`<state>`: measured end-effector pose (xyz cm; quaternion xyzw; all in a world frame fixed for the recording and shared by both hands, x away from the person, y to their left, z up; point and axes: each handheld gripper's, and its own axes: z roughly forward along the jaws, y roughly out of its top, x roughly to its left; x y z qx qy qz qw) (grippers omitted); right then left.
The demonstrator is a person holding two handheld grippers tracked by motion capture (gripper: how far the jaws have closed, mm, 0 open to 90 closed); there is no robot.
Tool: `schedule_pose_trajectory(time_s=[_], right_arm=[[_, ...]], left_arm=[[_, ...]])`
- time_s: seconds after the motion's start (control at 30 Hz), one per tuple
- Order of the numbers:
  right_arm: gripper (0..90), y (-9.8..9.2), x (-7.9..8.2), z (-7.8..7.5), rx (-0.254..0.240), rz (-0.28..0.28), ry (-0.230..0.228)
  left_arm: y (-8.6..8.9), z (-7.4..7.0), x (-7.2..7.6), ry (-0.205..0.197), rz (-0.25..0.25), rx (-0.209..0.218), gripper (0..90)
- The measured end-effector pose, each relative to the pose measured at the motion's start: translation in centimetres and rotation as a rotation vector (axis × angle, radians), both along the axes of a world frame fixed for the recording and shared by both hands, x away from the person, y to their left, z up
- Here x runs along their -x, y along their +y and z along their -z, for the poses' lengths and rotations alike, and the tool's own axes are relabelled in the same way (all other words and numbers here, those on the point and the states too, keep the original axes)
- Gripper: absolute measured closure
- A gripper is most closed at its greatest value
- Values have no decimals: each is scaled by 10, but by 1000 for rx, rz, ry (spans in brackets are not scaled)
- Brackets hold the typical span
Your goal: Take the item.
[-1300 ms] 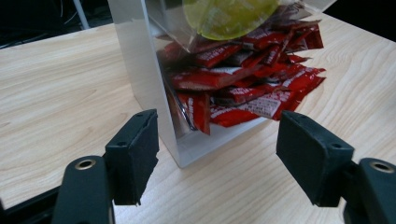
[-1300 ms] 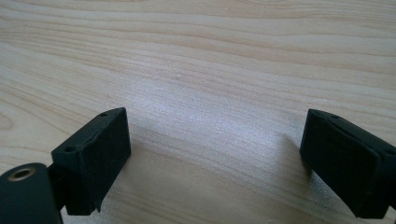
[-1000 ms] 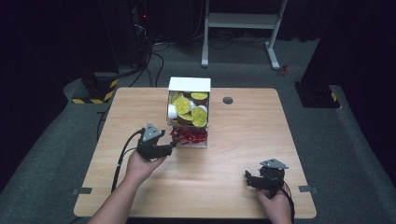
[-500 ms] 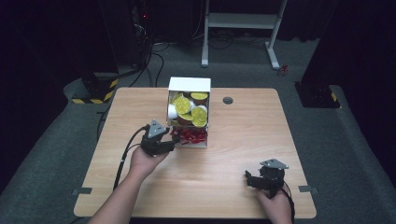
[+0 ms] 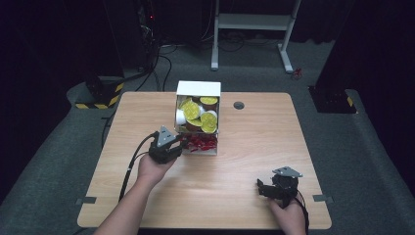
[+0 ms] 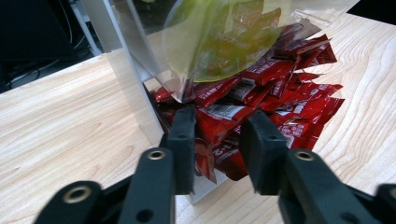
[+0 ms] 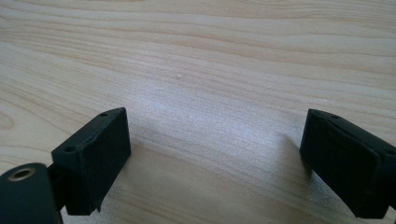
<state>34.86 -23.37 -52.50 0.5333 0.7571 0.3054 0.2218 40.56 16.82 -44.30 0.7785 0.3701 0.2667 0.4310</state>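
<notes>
A white dispenser box [image 5: 198,88] stands at the table's far middle. Its upper part holds yellow-lidded cups [image 5: 196,115], and red packets [image 5: 201,143] spill from its open bottom. My left gripper [image 5: 182,145] is at that opening, on the box's left front. In the left gripper view, the left gripper [image 6: 217,149] is open with a narrow gap. Its fingertips [image 6: 184,140] reach into the pile of red packets [image 6: 280,93], and one packet lies between them. My right gripper [image 5: 262,188] rests near the table's front right. In its own view, the right gripper [image 7: 215,163] is wide open over bare wood.
A wooden table [image 5: 254,147] has a small round grommet hole [image 5: 239,105] right of the box. A clear plastic front panel [image 6: 219,42] hangs just above the packets. Beyond the table are a white stand [image 5: 254,22] and cables on the dark floor.
My left gripper has moved forward and to the right, up to the box's bottom opening and into the red packets. The right gripper has stayed still.
</notes>
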Motion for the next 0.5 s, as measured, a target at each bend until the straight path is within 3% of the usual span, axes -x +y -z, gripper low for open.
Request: schedule_pose_trajectory(time_s=[0.23, 0.5], right_arm=[[85, 0, 0, 0, 0, 0, 0], [85, 0, 0, 0, 0, 0, 0]], left_arm=[[0, 2, 2, -20, 0, -12, 755], [6, 2, 6, -28, -3, 17, 839]])
